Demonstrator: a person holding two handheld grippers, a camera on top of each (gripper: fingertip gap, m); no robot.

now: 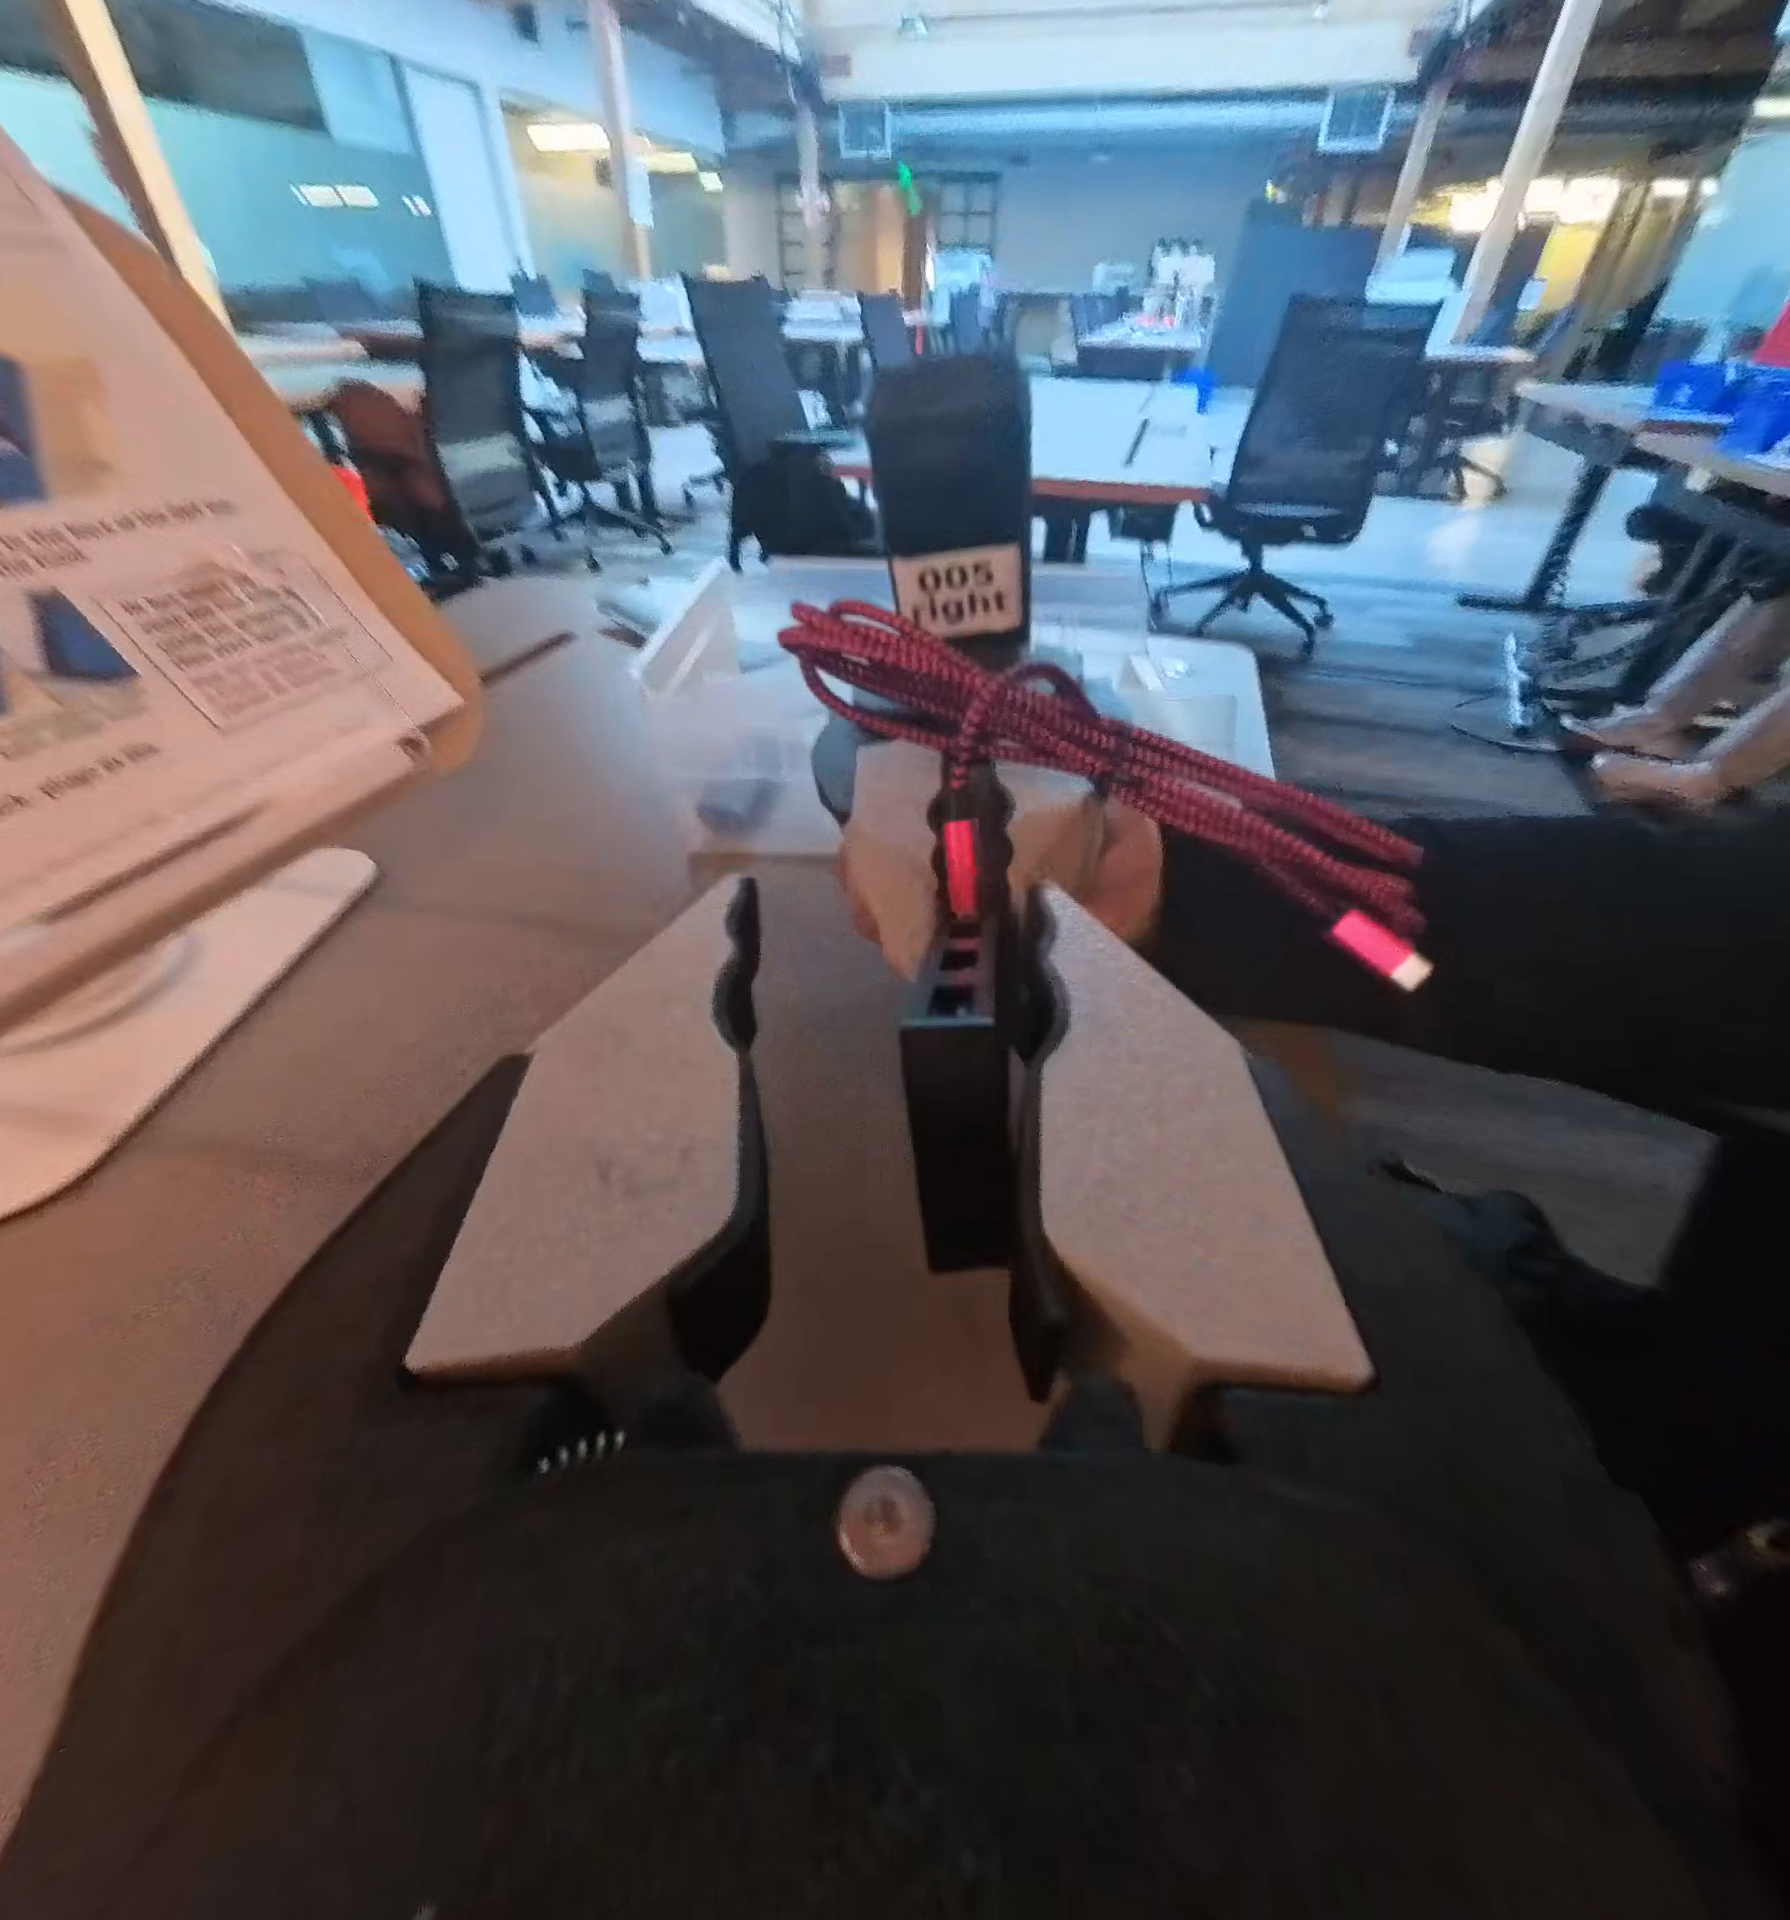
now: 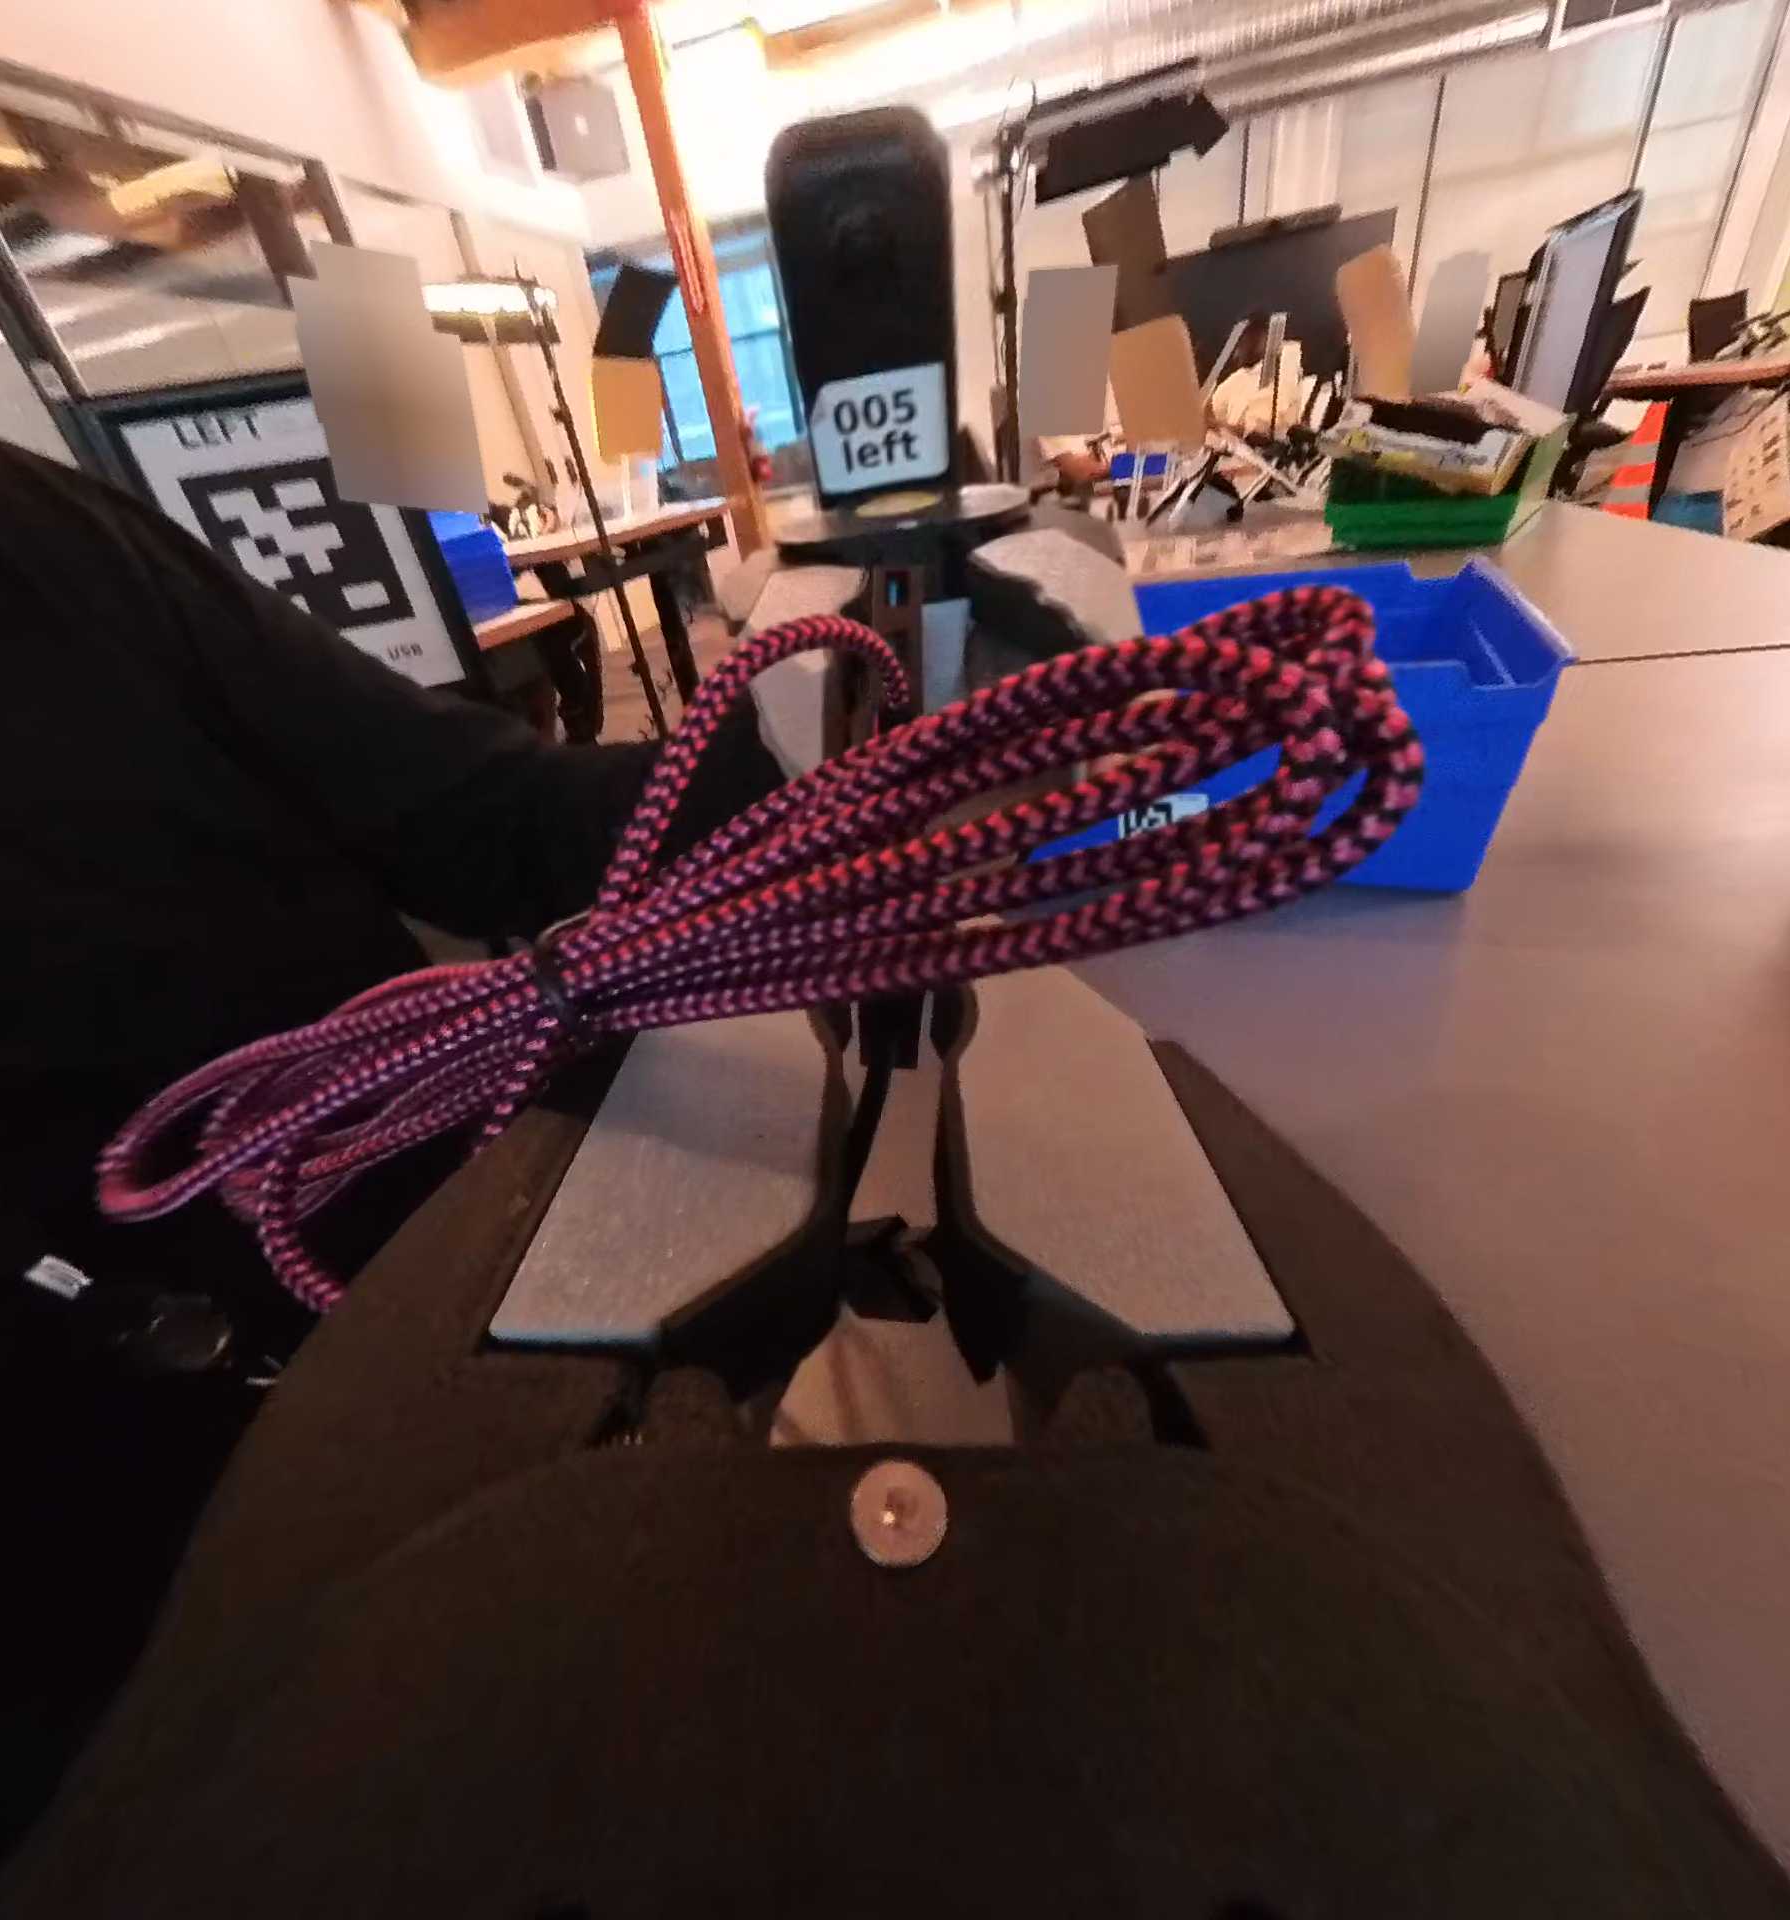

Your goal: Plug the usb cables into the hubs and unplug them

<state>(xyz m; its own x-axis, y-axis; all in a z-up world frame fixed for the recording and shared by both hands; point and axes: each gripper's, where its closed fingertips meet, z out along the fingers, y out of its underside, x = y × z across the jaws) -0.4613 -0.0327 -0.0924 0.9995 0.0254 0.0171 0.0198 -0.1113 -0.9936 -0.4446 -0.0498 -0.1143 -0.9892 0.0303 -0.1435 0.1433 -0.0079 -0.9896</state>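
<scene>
At the centre of the left wrist view, the left claw (image 1: 896,966) stood partly open, the black hub (image 1: 953,1122) resting upright against its right finger, ports facing away. Just beyond it the right claw (image 1: 974,831) was clamped on the red plug (image 1: 958,868) of the braided red-and-black cable (image 1: 1099,738), right at the hub's far end, whether seated I could not tell. In the right wrist view the bundled cable draped across the frame's middle above the grey worktop (image 2: 1493,1039), with a blue bin (image 2: 1473,707) at upper right.
</scene>
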